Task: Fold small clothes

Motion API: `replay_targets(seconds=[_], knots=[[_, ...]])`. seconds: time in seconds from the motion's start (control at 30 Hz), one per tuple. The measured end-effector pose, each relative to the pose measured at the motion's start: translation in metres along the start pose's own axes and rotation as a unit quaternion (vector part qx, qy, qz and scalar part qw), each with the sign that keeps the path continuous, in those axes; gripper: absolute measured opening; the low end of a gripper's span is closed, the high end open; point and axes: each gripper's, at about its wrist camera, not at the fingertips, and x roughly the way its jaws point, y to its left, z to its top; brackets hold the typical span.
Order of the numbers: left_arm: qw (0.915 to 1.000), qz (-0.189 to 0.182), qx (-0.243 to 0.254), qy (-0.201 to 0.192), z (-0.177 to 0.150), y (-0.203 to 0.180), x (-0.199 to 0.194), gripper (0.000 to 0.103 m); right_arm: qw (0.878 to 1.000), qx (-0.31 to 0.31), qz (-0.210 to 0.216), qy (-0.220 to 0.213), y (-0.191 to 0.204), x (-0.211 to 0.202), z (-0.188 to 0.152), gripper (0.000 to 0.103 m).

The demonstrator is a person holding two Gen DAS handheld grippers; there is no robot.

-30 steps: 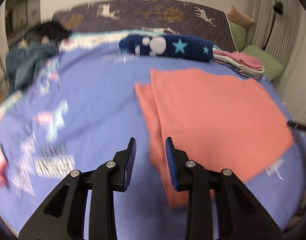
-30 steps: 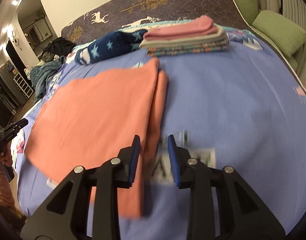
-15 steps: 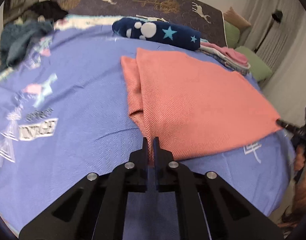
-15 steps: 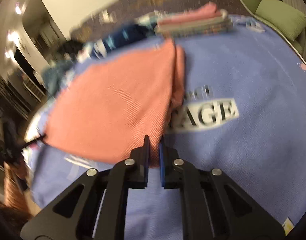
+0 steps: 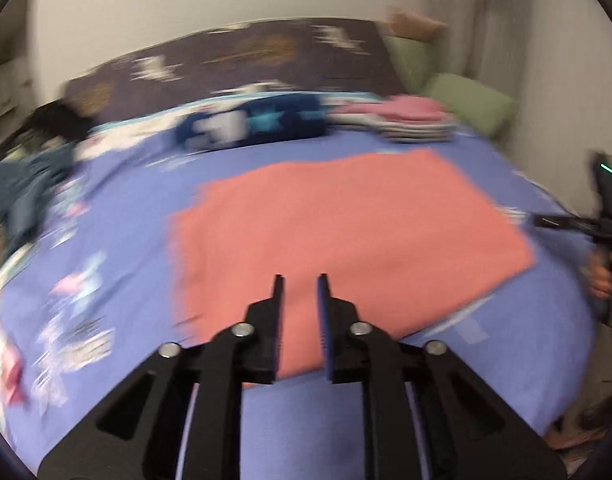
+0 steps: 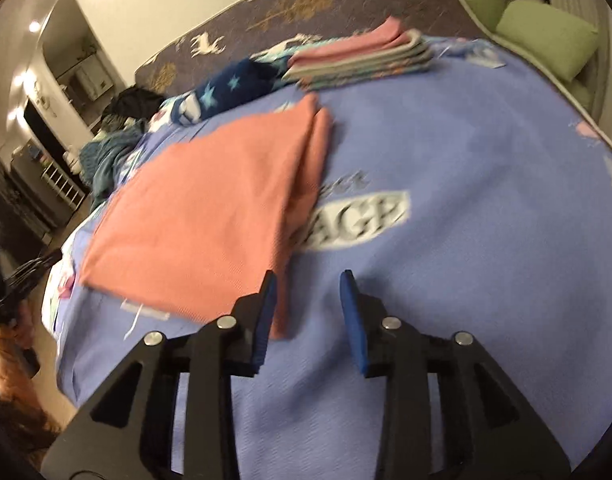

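Note:
A salmon-coloured garment [image 5: 346,232] lies flat and folded on the blue printed bedspread [image 5: 125,208]. My left gripper [image 5: 299,284] is open and empty, its fingers hovering over the garment's near edge. In the right wrist view the garment [image 6: 209,208] lies left of centre, with a folded strip along its right side. My right gripper [image 6: 308,280] is open and empty, above the bedspread [image 6: 486,200] beside the garment's near right corner. The right gripper also shows at the right edge of the left wrist view [image 5: 586,224].
A stack of folded clothes [image 6: 358,56] and a rolled navy star-print item [image 6: 225,92] lie at the far side. Unfolded dark clothes [image 6: 113,148] are heaped at the far left. Green pillows [image 6: 546,40] sit at the right. The bed's near edge drops off at the left [image 6: 61,312].
Both grippers were shut on the garment's near edge half a second ago and have now opened and let go. Both have drawn back slightly; the garment lies flat.

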Motion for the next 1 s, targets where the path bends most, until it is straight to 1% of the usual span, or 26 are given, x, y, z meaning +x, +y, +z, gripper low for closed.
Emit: replay_targets(seconds=[0.03, 0.07, 0.1, 0.13, 0.17, 0.2, 0.23, 0.27, 0.33, 0.37, 0.4, 0.47, 0.53, 0.57, 0.6, 0.63, 0.67, 0.7, 0.73, 0.77, 0.83, 0.87, 0.9, 0.97, 1.0], knots=[[0.9997, -0.02, 0.013, 0.007, 0.005, -0.015, 0.008, 0.018, 1.0, 0.008, -0.003, -0.002, -0.006, 0.002, 0.008, 0.034], [0.998, -0.048, 0.036, 0.023, 0.011, -0.041, 0.024, 0.018, 1.0, 0.016, 0.0, -0.004, -0.012, 0.007, 0.018, 0.031], [0.9958, -0.064, 0.055, 0.033, 0.014, -0.062, 0.036, 0.018, 1.0, 0.02, 0.002, -0.003, -0.018, 0.011, 0.023, 0.03], [0.9917, -0.086, 0.086, 0.044, 0.017, -0.09, 0.05, 0.018, 1.0, 0.024, 0.001, 0.0, -0.023, 0.02, 0.035, 0.027], [0.9882, -0.098, 0.107, 0.049, 0.018, -0.109, 0.058, 0.02, 1.0, 0.025, -0.001, 0.004, -0.026, 0.029, 0.043, 0.027], [0.9843, -0.107, 0.129, 0.055, 0.019, -0.128, 0.066, 0.026, 1.0, 0.025, -0.002, 0.008, -0.03, 0.036, 0.05, 0.027], [0.9793, -0.117, 0.154, 0.059, 0.019, -0.15, 0.076, 0.03, 1.0, 0.024, 0.001, 0.016, -0.033, 0.047, 0.06, 0.027], [0.9763, -0.123, 0.167, 0.062, 0.02, -0.163, 0.08, 0.035, 0.999, 0.023, 0.008, 0.024, -0.035, 0.054, 0.068, 0.027], [0.9712, -0.125, 0.191, 0.068, 0.02, -0.19, 0.092, 0.039, 0.998, 0.02, 0.032, 0.046, -0.038, 0.074, 0.085, 0.027], [0.9704, -0.124, 0.196, 0.07, 0.02, -0.196, 0.096, 0.047, 0.998, 0.017, 0.039, 0.054, -0.039, 0.083, 0.091, 0.027], [0.9703, -0.122, 0.196, 0.072, 0.021, -0.201, 0.101, 0.05, 0.997, 0.014, 0.044, 0.062, -0.038, 0.092, 0.098, 0.027], [0.9711, -0.118, 0.192, 0.078, 0.023, -0.21, 0.109, 0.05, 0.995, 0.009, 0.057, 0.079, -0.033, 0.112, 0.11, 0.029], [0.9724, -0.124, 0.179, 0.083, 0.028, -0.211, 0.118, 0.05, 0.994, 0.012, 0.074, 0.083, -0.032, 0.125, 0.121, 0.03], [0.973, -0.131, 0.169, 0.087, 0.029, -0.211, 0.121, 0.05, 0.992, 0.013, 0.09, 0.087, -0.03, 0.133, 0.126, 0.032], [0.9731, -0.135, 0.163, 0.092, 0.029, -0.211, 0.122, 0.043, 0.991, 0.011, 0.096, 0.09, -0.028, 0.138, 0.129, 0.032], [0.9723, -0.14, 0.162, 0.093, 0.028, -0.211, 0.123, 0.036, 0.991, 0.005, 0.097, 0.092, -0.026, 0.143, 0.132, 0.027], [0.9708, -0.15, 0.163, 0.092, 0.026, -0.212, 0.119, 0.024, 0.992, -0.002, 0.088, 0.089, -0.024, 0.147, 0.134, 0.008], [0.969, -0.161, 0.164, 0.091, 0.025, -0.213, 0.117, 0.015, 0.992, -0.002, 0.09, 0.084, -0.023, 0.149, 0.138, 0.005], [0.9677, -0.169, 0.163, 0.092, 0.024, -0.213, 0.115, 0.013, 0.993, 0.002, 0.095, 0.07, -0.022, 0.146, 0.141, 0.004], [0.967, -0.174, 0.161, 0.092, 0.021, -0.213, 0.115, 0.012, 0.993, 0.004, 0.11, 0.046, -0.02, 0.137, 0.144, 0.004], [0.9661, -0.182, 0.157, 0.093, 0.019, -0.214, 0.117, 0.012, 0.992, 0.001, 0.127, 0.019, -0.014, 0.129, 0.15, 0.004], [0.9654, -0.189, 0.154, 0.093, 0.018, -0.213, 0.116, 0.012, 0.993, -0.007, 0.12, 0.021, -0.012, 0.132, 0.15, 0.004], [0.9643, -0.195, 0.153, 0.093, 0.017, -0.213, 0.115, 0.009, 0.994, -0.018, 0.103, 0.027, -0.009, 0.139, 0.15, 0.004], [0.9624, -0.199, 0.161, 0.091, 0.012, -0.216, 0.111, 0.009, 0.996, -0.042, 0.061, 0.047, -0.01, 0.164, 0.143, 0.004], [0.9622, -0.197, 0.166, 0.089, 0.01, -0.218, 0.108, 0.009, 0.996, -0.033, 0.069, 0.05, -0.015, 0.17, 0.14, 0.005]])
